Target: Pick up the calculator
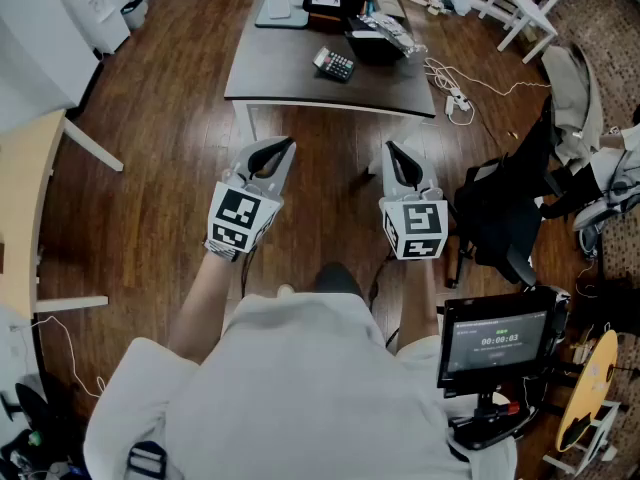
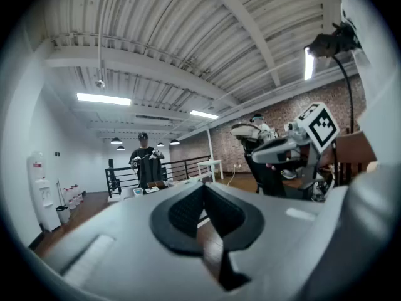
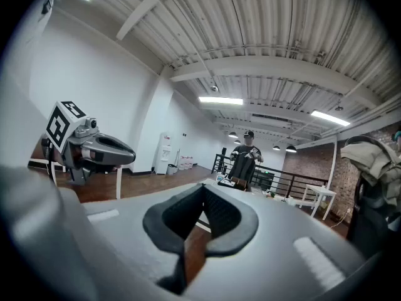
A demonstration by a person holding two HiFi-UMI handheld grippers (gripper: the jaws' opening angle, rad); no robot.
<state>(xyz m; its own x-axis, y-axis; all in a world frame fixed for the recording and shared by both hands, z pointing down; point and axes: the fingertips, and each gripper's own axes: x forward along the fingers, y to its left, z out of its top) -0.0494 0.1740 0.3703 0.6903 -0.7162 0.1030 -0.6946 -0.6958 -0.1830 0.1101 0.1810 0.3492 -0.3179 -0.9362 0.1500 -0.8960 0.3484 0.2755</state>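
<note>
- left claw (image 1: 284,145): jaws closed pad to pad, nothing between them. Held about level over the wood floor (image 1: 160,168).
- right claw (image 1: 391,146): jaws fully closed as well, empty. It sits beside the left claw with a gap between them, and both point the same way.
- calculator (image 1: 334,64): lies flat on the dark table (image 1: 290,90), near its front edge. It is well ahead of both claws, roughly between their two lines, and neither claw touches it.
- black box (image 1: 372,40): on the table just past the calculator, ahead of the right claw.
- grey tray (image 1: 282,10): at the far end of the table, ahead of the left claw and beyond the calculator.
- person (image 2: 145,162): stands past the table, ahead of both claws, holding something dark.
- black chair (image 1: 500,213): just to the right of the right claw.
- screen (image 1: 500,340): behind and to the right of the right claw, with a timer lit on it.
</note>
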